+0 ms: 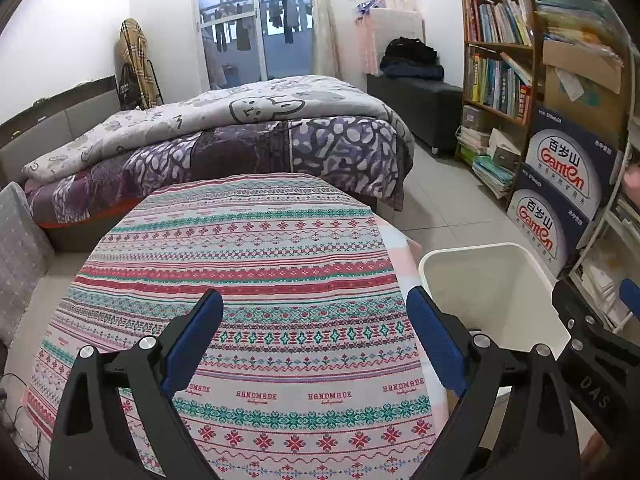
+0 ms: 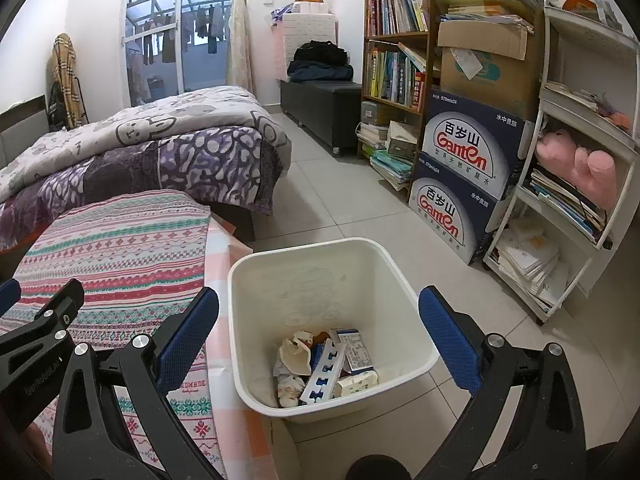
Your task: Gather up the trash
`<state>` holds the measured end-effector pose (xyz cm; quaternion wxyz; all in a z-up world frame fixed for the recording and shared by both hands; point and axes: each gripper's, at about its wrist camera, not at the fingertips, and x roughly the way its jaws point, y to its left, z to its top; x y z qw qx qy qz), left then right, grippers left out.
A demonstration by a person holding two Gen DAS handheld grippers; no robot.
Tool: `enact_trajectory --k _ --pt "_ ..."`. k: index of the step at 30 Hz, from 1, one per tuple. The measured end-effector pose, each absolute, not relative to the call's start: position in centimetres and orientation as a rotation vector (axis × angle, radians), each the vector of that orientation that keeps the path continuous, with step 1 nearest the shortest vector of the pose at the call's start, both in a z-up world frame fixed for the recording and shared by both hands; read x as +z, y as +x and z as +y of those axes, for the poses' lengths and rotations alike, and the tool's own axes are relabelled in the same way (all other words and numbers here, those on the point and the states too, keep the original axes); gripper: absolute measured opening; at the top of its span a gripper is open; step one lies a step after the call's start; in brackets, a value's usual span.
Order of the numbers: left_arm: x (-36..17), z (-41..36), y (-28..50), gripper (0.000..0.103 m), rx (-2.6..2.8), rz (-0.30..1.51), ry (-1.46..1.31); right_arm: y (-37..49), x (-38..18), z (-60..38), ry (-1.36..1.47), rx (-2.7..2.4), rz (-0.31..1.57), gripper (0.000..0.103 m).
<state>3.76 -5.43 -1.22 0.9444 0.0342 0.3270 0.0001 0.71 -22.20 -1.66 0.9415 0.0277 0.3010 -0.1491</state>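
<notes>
Tiled bedroom floor (image 2: 340, 184), bed (image 1: 240, 136), bookshelf (image 2: 396, 52)

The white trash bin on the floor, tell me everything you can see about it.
The white trash bin looks like smooth plastic, squarish with rounded corners and a rolled rim, tapering downward. It stands upright and lidless on the tiled floor, right beside the table with the patterned cloth. At its bottom lies trash: crumpled paper, a white perforated strip and small printed cartons. A faint drawing shows on its inner wall. Neither gripper touches it.

Bin (image 1: 496, 280) contents hidden in left view; print on box (image 2: 357, 354) unreadable.
</notes>
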Motion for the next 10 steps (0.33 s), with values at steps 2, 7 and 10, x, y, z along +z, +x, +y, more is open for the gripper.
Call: enact_trajectory --k 2,7,10 --pt "-1.21 -5.41 3.77 0.090 0.008 0.667 0.068 0.68 -1.66 -22.38 0.058 -0.307 0.616 0.096" --pt "-1.26 -5.13 3.90 0.091 0.010 0.678 0.052 0.70 -1.66 -22.48 0.059 -0.309 0.618 0.096" --pt "-1.27 -4.99 3.99 0.091 0.016 0.682 0.049 0.72 -1.67 -22.48 0.059 -0.309 0.619 0.096"
